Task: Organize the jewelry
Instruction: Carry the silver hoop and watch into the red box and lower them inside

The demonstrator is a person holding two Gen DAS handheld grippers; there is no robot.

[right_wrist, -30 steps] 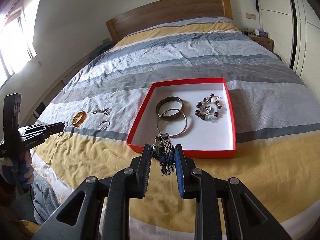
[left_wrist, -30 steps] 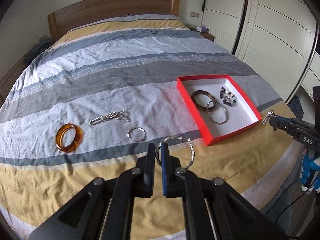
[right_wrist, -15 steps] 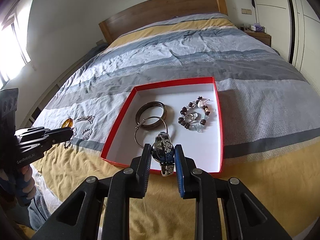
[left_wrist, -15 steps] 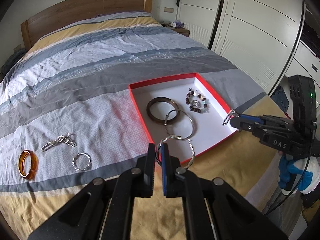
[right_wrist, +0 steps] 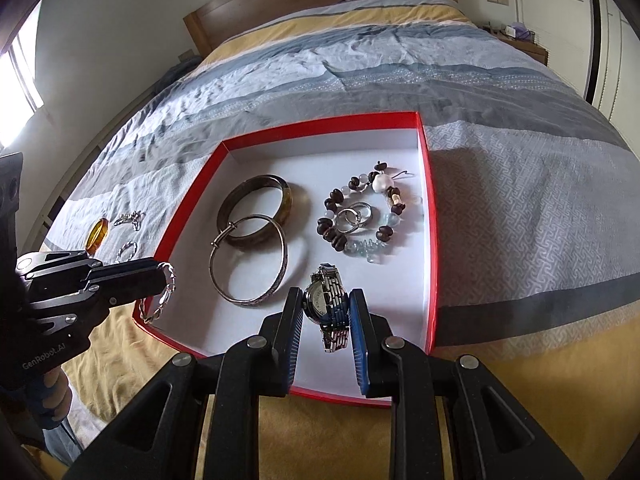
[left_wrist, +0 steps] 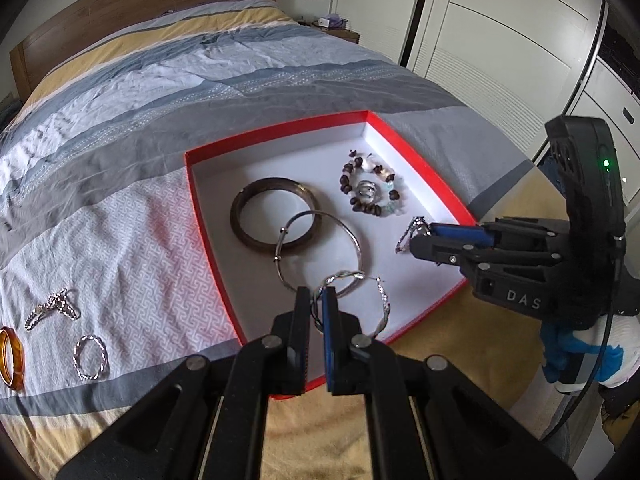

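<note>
**Both grippers over the red box, each holding a piece**

The left gripper point(left_wrist: 316, 300) has its jaws nearly together, pinching a twisted silver bangle point(left_wrist: 380, 304) that hangs just above the near left part of the box point(left_wrist: 276, 130). The right gripper point(right_wrist: 325, 304) has its jaws narrowed on a steel watch point(right_wrist: 326, 300), held upright over the near end of the box's white floor, its band hanging down between the fingers.

The box lies open on the bed point(right_wrist: 520, 200), on the striped cover. Inside it, a dark bangle point(right_wrist: 256, 212) lies toward the left, with a thin silver bangle point(right_wrist: 248, 268) overlapping its near edge. To the right sits a beaded bracelet point(right_wrist: 360, 216) in a loose ring, with two silver rings point(right_wrist: 354, 216) inside the loop.

Outside the box, on the cover to its left, three pieces lie near one another: an amber bangle point(left_wrist: 10, 354), a silver chain point(left_wrist: 52, 312) and a small twisted ring point(left_wrist: 91, 358).
</note>
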